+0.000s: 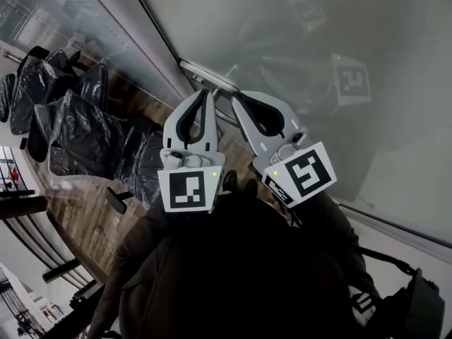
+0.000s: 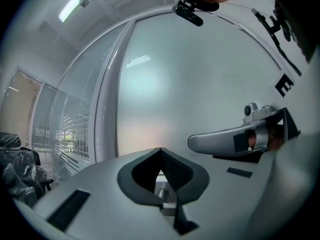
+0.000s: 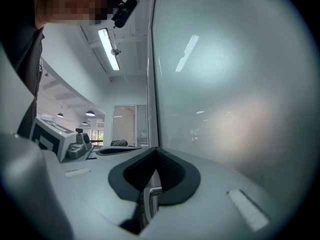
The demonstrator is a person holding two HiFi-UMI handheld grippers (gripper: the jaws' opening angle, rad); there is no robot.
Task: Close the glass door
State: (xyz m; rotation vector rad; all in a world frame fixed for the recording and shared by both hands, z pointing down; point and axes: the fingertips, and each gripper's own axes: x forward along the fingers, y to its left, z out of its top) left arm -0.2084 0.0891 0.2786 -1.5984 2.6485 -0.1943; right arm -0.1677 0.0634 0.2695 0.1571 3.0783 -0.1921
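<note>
The frosted glass door (image 1: 304,55) fills the upper right of the head view, with its metal handle (image 1: 206,75) near the door's edge. My left gripper (image 1: 207,92) and right gripper (image 1: 235,96) are side by side, tips up against the door just below the handle. Both are shut, tips touching, nothing clamped between them. In the left gripper view the jaws (image 2: 160,149) meet in front of the frosted panel (image 2: 190,79), with the right gripper (image 2: 232,141) beside them. In the right gripper view the tips (image 3: 156,148) meet at the door edge (image 3: 151,74), and the metal handle (image 3: 149,198) shows through the hollow between the jaws.
A grey door frame (image 1: 134,37) runs diagonally beside the door, with a glass wall (image 1: 49,6) beyond it. Several chairs wrapped in plastic (image 1: 78,122) stand on the wooden floor (image 1: 81,214) to the left. The person's dark clothing (image 1: 240,274) fills the bottom.
</note>
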